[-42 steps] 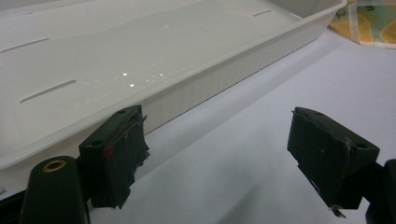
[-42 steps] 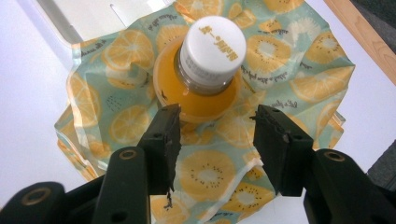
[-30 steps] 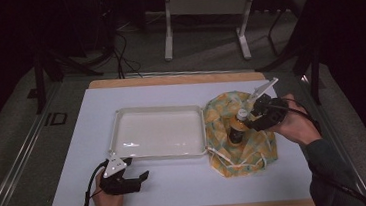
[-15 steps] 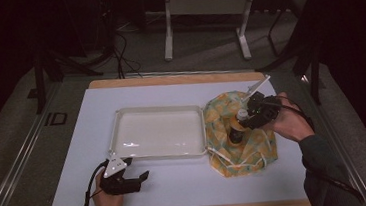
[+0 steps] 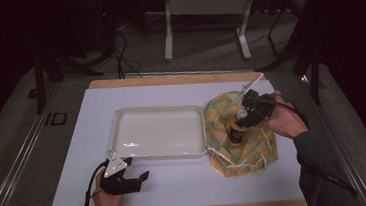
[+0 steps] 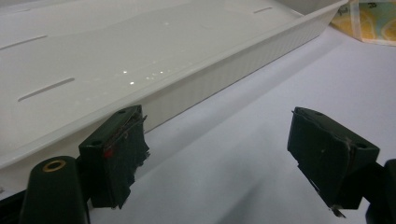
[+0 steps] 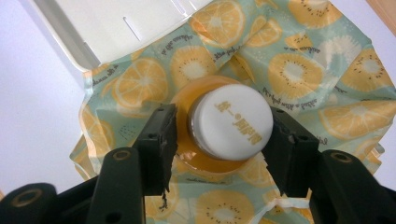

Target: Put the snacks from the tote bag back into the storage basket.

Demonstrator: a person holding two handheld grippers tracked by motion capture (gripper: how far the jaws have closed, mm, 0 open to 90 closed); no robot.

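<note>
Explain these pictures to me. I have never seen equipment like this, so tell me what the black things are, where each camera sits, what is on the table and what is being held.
A person sits at a table with a hand-held claw in each hand. The high view looks down from above; the other two cameras ride on the claws, looking along their black jaws.

On the white surface lie an empty white tray and a fruit-print cloth bag. On the bag stands a small amber bottle with a white cap.

The right claw comes down over the bottle, jaws on either side of the cap; the right one seems to touch, the left stands slightly off, so the grip is uncertain. The left claw rests open beside the tray, holding nothing.
</note>
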